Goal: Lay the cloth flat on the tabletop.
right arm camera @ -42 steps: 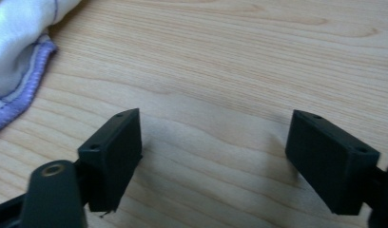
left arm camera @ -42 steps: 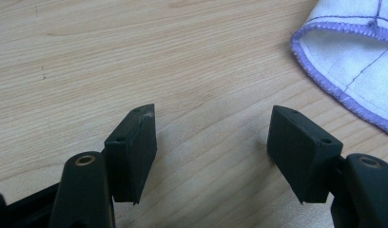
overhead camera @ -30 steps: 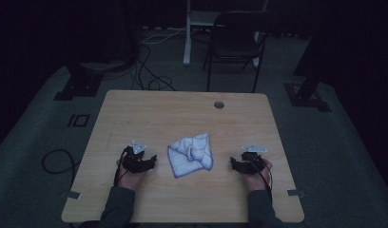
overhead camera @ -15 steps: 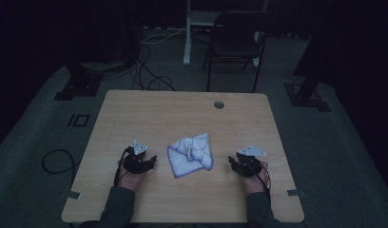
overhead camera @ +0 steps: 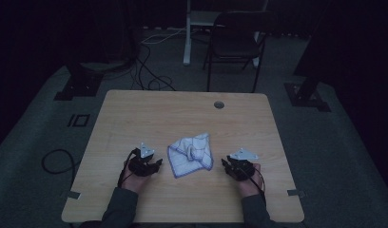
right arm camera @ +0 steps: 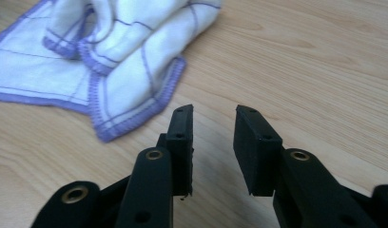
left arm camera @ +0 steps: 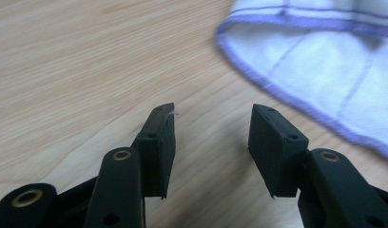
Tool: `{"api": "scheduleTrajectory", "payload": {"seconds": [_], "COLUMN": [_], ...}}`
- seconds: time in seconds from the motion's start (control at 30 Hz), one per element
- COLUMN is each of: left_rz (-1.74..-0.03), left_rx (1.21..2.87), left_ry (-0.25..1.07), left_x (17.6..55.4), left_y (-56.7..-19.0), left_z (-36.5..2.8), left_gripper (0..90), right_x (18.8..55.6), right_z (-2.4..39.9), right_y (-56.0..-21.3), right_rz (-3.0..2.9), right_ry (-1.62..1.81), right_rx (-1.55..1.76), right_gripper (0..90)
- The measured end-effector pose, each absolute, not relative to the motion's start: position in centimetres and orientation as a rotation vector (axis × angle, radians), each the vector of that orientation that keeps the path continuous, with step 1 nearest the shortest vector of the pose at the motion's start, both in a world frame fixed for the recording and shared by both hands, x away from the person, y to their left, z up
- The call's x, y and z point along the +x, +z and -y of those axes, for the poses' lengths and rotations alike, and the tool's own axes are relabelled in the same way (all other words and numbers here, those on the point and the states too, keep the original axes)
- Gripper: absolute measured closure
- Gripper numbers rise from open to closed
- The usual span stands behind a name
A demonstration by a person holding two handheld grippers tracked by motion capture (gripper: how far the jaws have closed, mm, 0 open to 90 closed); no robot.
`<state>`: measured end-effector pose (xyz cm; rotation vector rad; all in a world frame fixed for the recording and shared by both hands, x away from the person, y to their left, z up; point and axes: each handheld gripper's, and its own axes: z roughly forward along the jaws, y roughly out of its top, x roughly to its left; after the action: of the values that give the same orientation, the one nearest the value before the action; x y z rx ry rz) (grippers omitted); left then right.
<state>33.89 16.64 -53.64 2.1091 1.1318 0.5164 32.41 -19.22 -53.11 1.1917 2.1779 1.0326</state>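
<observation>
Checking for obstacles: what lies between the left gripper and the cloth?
Nothing: in the left gripper view, bare wooden table lies between the open left gripper and the cloth.

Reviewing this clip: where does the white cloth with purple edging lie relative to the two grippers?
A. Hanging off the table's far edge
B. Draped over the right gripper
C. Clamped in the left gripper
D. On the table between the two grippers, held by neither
D: in the high view the cloth lies crumpled on the table between the left gripper and the right gripper, and each gripper view shows open jaws with nothing between them.
</observation>
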Motion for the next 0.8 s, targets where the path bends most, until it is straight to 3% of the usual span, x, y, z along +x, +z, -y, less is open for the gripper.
{"api": "scheduleTrajectory", "payload": {"seconds": [0.8], "left_rz": [-0.979], "left_rx": [2.151], "left_ry": [0.483], "left_x": [34.1], "left_y": [-52.6], "left_z": [-12.2], "left_gripper": [54.2], "right_x": [32.0], "right_z": [16.8], "right_y": [-52.9], "right_rz": [-2.252], "right_ry": [1.068], "right_rx": [1.082], "right_gripper": [70.8]}}
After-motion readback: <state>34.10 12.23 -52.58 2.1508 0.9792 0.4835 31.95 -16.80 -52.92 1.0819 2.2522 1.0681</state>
